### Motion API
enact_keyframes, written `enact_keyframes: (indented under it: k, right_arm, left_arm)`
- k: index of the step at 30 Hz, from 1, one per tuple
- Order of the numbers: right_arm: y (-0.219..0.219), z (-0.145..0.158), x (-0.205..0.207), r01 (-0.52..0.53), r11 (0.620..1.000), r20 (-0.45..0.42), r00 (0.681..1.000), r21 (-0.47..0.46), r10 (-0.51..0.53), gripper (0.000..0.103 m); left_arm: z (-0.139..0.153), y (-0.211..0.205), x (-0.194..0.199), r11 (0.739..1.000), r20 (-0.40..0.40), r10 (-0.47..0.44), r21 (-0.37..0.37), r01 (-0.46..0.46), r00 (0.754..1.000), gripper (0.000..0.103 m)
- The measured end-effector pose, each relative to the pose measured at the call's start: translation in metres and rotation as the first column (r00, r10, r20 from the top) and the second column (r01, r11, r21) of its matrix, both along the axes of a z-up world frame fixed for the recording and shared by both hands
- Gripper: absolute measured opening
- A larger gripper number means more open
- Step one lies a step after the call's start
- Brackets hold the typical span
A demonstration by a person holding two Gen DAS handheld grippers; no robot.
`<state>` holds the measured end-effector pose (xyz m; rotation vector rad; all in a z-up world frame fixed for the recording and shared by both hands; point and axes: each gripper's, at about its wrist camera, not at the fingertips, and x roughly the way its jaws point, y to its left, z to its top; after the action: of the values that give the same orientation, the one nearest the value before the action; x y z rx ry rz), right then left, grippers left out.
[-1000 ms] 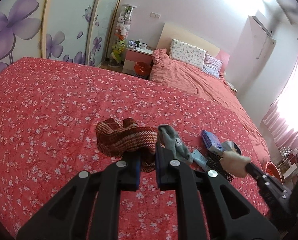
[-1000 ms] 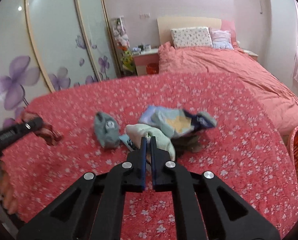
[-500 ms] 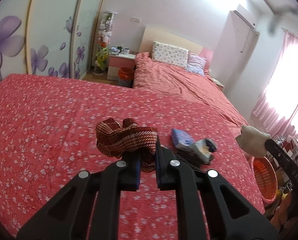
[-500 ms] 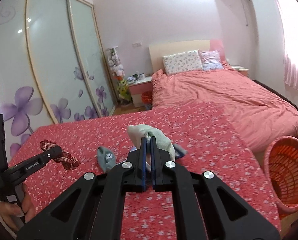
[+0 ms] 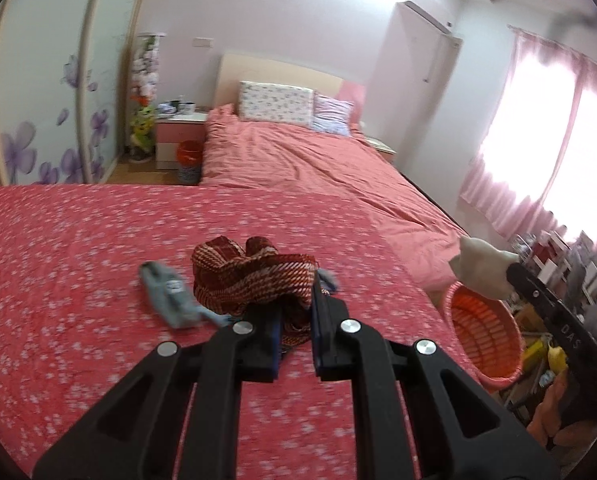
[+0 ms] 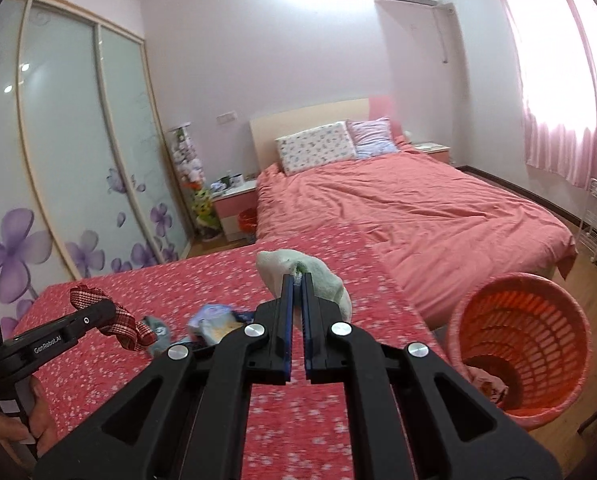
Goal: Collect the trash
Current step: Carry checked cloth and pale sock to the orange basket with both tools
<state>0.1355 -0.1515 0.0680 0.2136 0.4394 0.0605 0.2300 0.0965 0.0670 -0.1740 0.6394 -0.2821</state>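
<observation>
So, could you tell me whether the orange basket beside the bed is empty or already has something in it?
Not empty. The right wrist view looks into the upright orange basket, and a crumpled pinkish item lies at its bottom; otherwise it is mostly unfilled.

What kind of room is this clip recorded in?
A home bedroom, by all signs: a made bed with two pillows against a headboard, a sliding wardrobe with purple flower decals, and a pink bedside cabinet. Pink curtains cover the window.
</observation>
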Motion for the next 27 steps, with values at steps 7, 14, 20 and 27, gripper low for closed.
enact_keyframes:
  k: [7,14,20,27]
  right_arm:
    - [-0.039,-0.008,-0.006,0.075,0.997,0.003,0.997,0.029,-0.075,0.004]
    - [-0.08,-0.012,-0.015,0.168,0.985,0.013,0.986,0.044,-0.169,0.004]
    - [-0.112,-0.015,-0.028,0.241,0.97,0.038,0.969,0.043,-0.243,0.004]
    - [-0.148,-0.026,-0.035,0.307,0.95,0.045,0.95,0.059,-0.31,0.004]
  left_arm:
    - [-0.003,-0.062,0.004,0.994,-0.011,-0.106,0.002,0.106,0.994,0.012]
    - [-0.012,-0.123,0.005,0.975,-0.027,-0.22,-0.018,0.22,0.975,0.012]
    - [-0.019,-0.172,0.005,0.947,-0.025,-0.319,-0.036,0.318,0.947,0.012]
    - [-0.028,-0.225,0.009,0.912,-0.039,-0.408,-0.048,0.406,0.912,0.012]
